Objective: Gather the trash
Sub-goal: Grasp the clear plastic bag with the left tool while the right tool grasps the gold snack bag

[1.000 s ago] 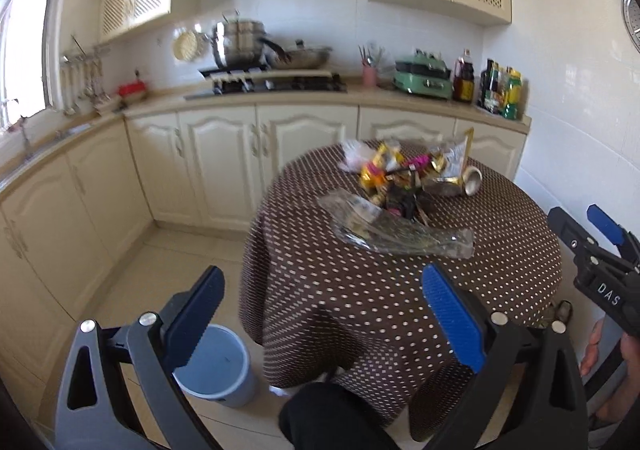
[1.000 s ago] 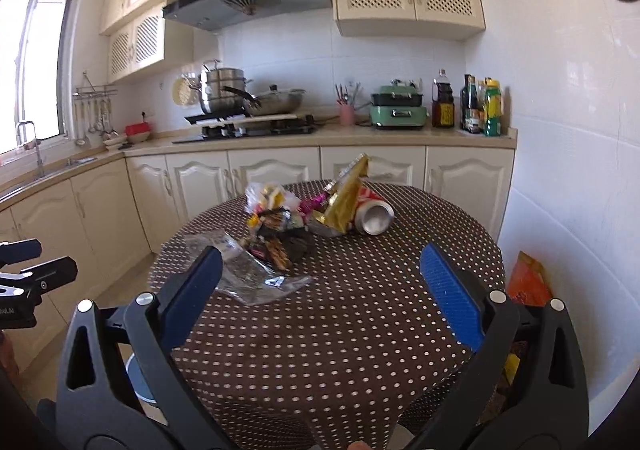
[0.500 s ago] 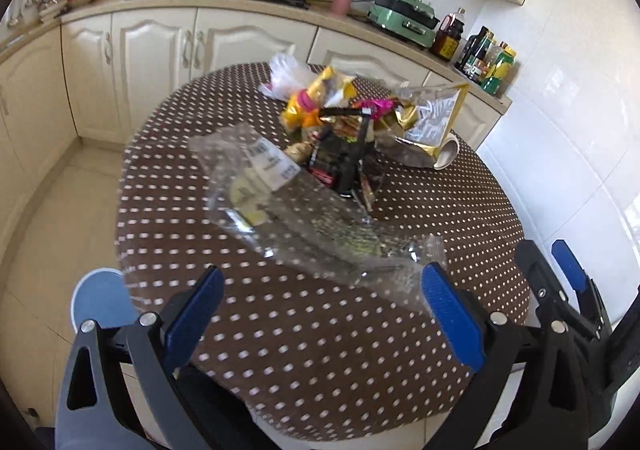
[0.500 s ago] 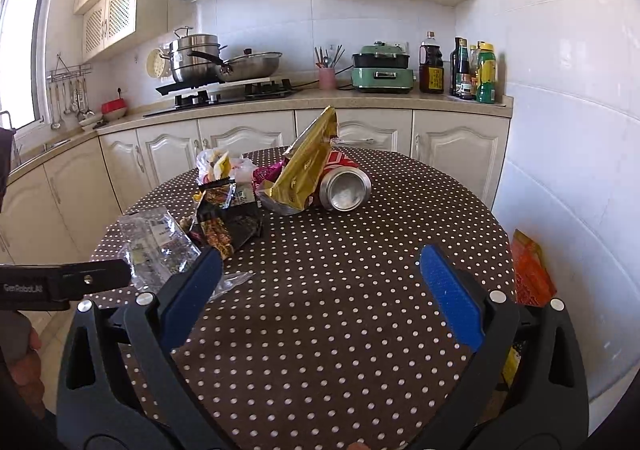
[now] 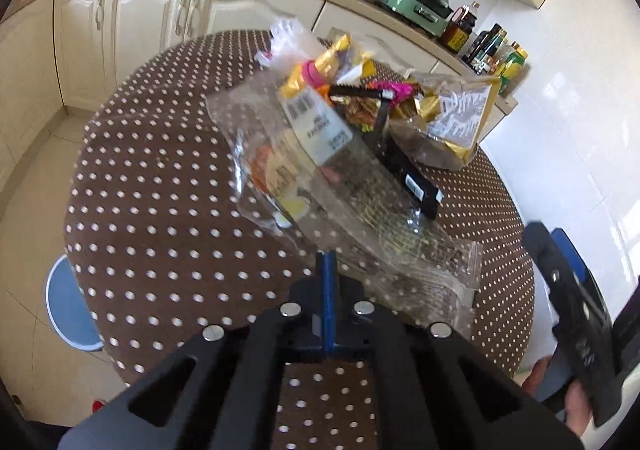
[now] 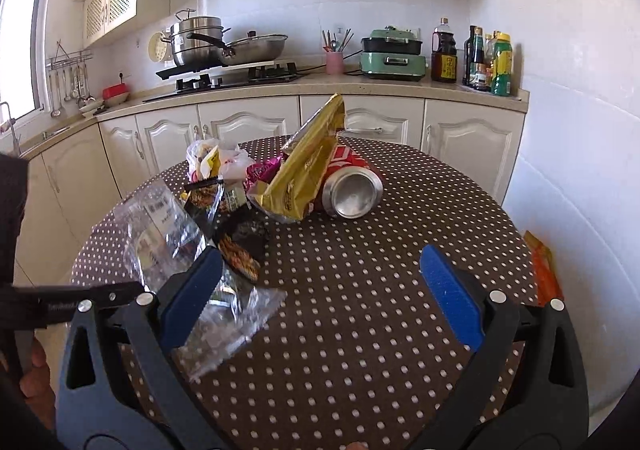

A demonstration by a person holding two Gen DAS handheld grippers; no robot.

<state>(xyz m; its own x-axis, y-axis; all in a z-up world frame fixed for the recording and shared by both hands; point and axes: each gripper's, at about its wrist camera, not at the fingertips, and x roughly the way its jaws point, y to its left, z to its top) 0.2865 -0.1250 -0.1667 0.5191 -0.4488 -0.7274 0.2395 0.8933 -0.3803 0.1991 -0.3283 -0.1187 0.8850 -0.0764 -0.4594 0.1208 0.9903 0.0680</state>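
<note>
While the left gripper (image 5: 326, 270) is pointing down at the polka-dot tabletop (image 5: 160, 185), its fingers are pressing together, apparently pinching the near edge of the clear plastic bag (image 5: 320, 177), though the contact is hard to see. Wrappers (image 6: 296, 169) and a red can (image 6: 352, 189) are lying mid-tabletop. Right gripper (image 6: 320, 290) is hovering, fingers spread, holding nothing.

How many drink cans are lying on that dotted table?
1. A red soda can lies on its side on the dotted table, against the gold foil bag, its silver end facing the camera. The wrapper pile could hide another.
</note>
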